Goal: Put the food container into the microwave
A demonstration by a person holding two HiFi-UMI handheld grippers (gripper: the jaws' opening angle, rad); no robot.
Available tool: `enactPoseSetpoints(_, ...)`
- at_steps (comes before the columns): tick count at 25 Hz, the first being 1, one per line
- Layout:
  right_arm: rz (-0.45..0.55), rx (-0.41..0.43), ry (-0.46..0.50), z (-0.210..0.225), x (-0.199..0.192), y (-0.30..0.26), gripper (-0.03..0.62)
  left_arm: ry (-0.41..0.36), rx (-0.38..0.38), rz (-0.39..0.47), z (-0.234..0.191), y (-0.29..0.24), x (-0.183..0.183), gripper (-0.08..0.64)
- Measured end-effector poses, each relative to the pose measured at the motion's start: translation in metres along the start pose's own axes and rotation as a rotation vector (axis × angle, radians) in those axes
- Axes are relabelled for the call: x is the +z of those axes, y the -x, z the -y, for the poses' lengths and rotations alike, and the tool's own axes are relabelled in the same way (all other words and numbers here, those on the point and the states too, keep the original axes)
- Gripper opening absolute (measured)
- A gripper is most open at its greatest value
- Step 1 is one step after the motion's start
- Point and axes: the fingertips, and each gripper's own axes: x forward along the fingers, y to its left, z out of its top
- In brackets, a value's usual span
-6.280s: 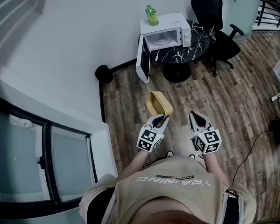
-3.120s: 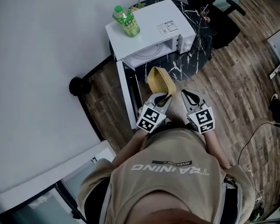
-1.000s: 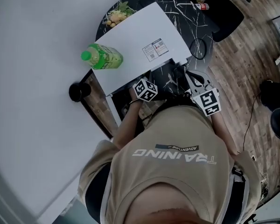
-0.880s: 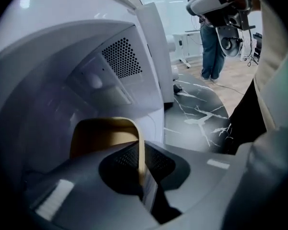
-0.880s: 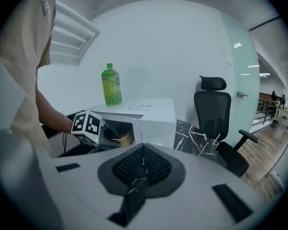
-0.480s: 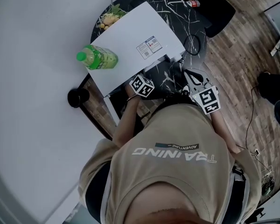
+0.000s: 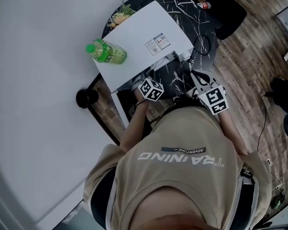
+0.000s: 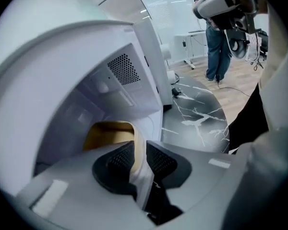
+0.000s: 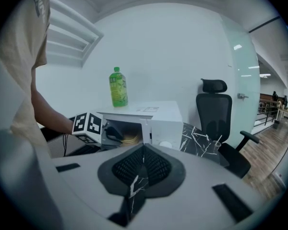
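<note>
The white microwave [image 7: 146,37] stands on a black marble table with its door [image 7: 119,110] swung open to the left. My left gripper [image 8: 139,151] reaches into the cavity, shut on the rim of the tan food container [image 8: 107,133], which sits inside the cavity. In the right gripper view the container [image 9: 129,139] shows just inside the opening, behind the left gripper's marker cube [image 9: 89,124]. My right gripper [image 9: 143,151] is shut with nothing in it, held in front of the microwave's control side [image 9: 164,128]. In the head view the container is hidden under the microwave's top.
A green bottle [image 7: 108,52] stands on top of the microwave. The marble table [image 7: 204,25] carries a cable, a cup and a can at its far edge. A black office chair [image 9: 218,114] stands behind the table. A person [image 8: 216,47] stands in the background.
I have walked up to the microwave with the container in my left gripper, and the container has gone into the cavity. Over the last second both grippers have hardly moved.
</note>
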Motion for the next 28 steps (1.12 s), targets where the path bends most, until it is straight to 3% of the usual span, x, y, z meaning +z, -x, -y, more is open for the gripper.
enactPoseSetpoints(7,0.037,0.062,0.012,-0.012,0.023,-0.005,0.009,0.080,0.044,0.126,0.008,0.059,0.039,0.060)
enactPoseSetpoints(12,0.080,0.072,0.064,-0.018,0.060,-0.011,0.009,0.261,0.010,0.324,-0.002,0.111,0.088,0.012)
enactPoseSetpoints(18,0.214,0.065,0.185,-0.016,0.136,-0.004,0.009,0.373,0.076,0.567,-0.050,0.177,0.147,0.009)
enactPoseSetpoints(21,0.309,0.073,0.134,-0.029,0.170,0.002,0.009,0.472,0.022,0.709,-0.071,0.218,0.162,0.009)
enactPoseSetpoints(24,0.365,0.096,0.126,-0.021,0.207,0.007,0.009,0.556,0.041,0.833,-0.099,0.240,0.186,0.009)
enactPoseSetpoints(28,0.416,0.101,0.177,-0.018,0.244,0.009,0.009,0.591,0.094,0.886,-0.130,0.254,0.196,0.009)
